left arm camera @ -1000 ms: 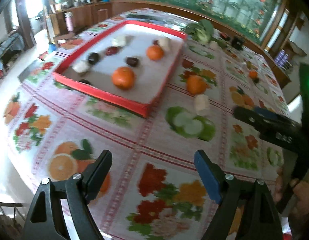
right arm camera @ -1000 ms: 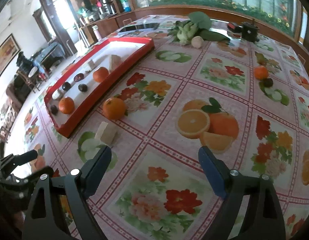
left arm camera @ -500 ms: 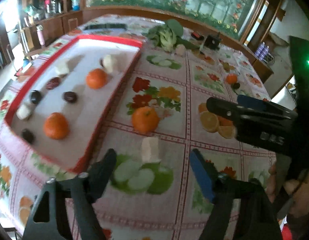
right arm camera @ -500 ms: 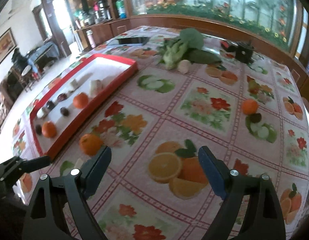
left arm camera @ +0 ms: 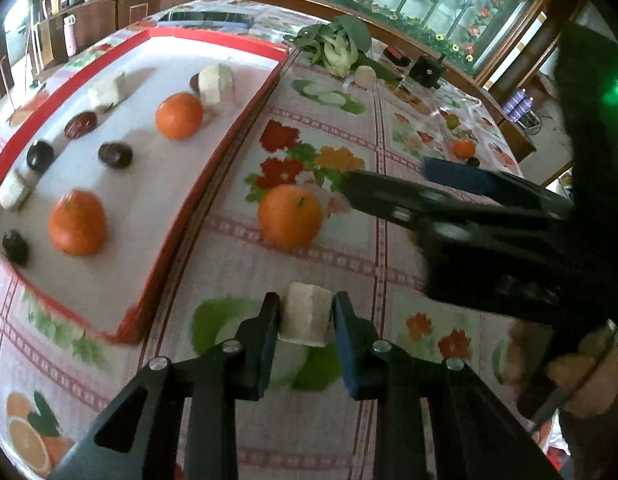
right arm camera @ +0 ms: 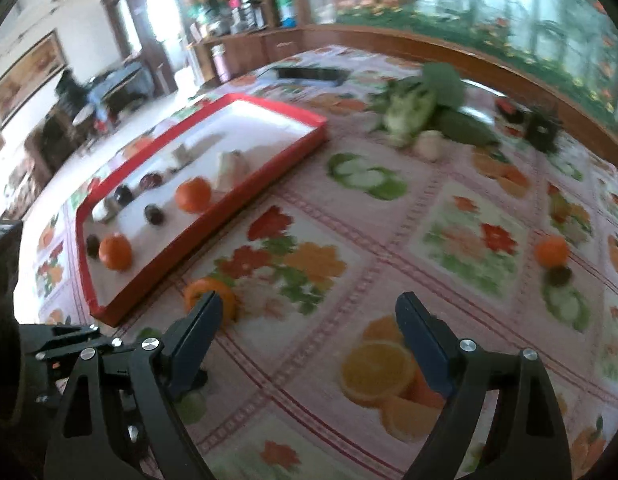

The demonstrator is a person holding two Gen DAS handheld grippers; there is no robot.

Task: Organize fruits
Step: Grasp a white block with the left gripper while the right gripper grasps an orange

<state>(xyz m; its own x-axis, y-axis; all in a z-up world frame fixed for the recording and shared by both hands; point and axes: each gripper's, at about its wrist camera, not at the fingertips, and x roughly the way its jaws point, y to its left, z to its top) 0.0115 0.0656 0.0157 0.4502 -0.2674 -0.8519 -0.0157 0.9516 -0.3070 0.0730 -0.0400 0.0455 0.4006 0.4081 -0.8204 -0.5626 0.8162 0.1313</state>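
Pale blocky fruit chunk [left arm camera: 306,314] (matte, flat-sided) pinched in left tongs [left arm camera: 305,320]; right tongs [right arm camera: 309,320] wide.

From my left wrist camera, a tray [left arm camera: 245,96] fills the upper left of the frame, resting on the table [left arm camera: 237,280]. In it lie two oranges [left arm camera: 179,115], one at centre and one lower left, with dark fruits [left arm camera: 115,155] and pale chunks [left arm camera: 215,84] scattered around and behind them. Right of the tray's edge, at centre frame, a loose orange [left arm camera: 290,215] sits on the table. Below it, at lower centre, a pale chunk [left arm camera: 307,314] lies between the fingers of my left gripper [left arm camera: 305,316]. My right gripper [left arm camera: 449,196] reaches in from the right, just beside the loose orange. Leafy greens [left arm camera: 337,46] lie at upper centre, behind the tray's far corner.
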